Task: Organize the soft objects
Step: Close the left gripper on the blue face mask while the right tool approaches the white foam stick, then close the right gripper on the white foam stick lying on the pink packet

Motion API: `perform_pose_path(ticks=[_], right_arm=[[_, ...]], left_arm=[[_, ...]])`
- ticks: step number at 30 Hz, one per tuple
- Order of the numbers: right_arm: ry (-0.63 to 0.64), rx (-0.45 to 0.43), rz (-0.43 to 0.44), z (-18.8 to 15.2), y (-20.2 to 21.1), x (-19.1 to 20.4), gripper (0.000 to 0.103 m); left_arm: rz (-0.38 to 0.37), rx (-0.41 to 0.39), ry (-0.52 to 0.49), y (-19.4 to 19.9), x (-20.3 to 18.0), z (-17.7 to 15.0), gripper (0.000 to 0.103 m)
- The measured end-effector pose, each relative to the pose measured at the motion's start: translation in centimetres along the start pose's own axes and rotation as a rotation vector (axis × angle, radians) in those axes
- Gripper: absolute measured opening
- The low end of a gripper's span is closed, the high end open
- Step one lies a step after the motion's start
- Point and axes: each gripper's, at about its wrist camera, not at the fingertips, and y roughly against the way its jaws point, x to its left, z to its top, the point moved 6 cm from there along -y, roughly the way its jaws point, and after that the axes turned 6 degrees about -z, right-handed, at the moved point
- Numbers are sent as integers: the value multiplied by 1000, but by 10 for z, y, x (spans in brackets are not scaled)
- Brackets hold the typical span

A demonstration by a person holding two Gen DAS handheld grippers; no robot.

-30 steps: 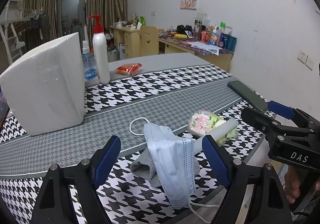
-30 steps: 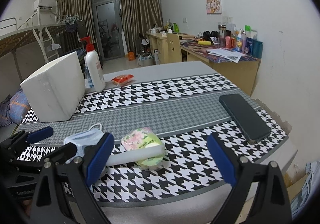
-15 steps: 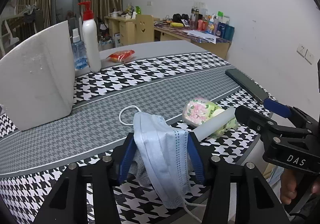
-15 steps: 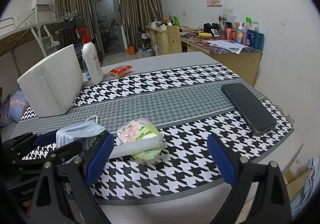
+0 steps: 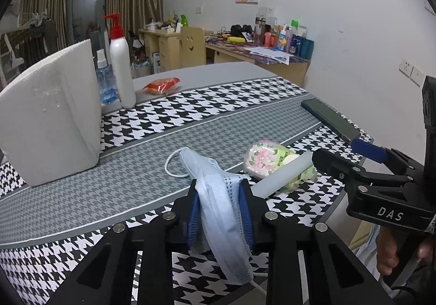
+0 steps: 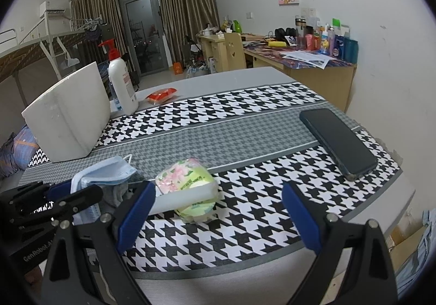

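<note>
Jaws of the left gripper (image 5: 220, 208) closing on one face mask (image 5: 218, 196) (right gripper (image 6: 218, 216) jaws apart); one tissue pack (image 6: 188, 182).

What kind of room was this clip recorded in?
Probably a dorm or student bedroom: a raised bunk bed with a ladder, cluttered wooden desks along the wall, and curtained balcony doors.

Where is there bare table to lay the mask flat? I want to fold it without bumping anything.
Free: the grey centre band between the white foam block and the black phone, and the houndstooth strip before the open right gripper. Crowded: the near-left corner, where the closing left gripper pinches the pale blue face mask beside the floral tissue pack.
</note>
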Motion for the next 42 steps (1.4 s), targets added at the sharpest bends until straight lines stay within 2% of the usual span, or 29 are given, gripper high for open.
perform_pose_path(ticks=[16,26,35,40,42], right_arm=[[1,13,15,-3,-3,7,96],[44,18,11,3,-12,17,96],[49,51,56,-8,-14,24,96],[19,83,75,-13,-20,24,83],[0,102,85,-15,-23,22,75]], left_arm=[[14,-83,18,32,11,13,26],[37,-88,49,36,27,13,26],[39,-84,53,34,30,12,26],[43,-86,56,37,33,10,26],[45,-83,59,37,34,9,26]])
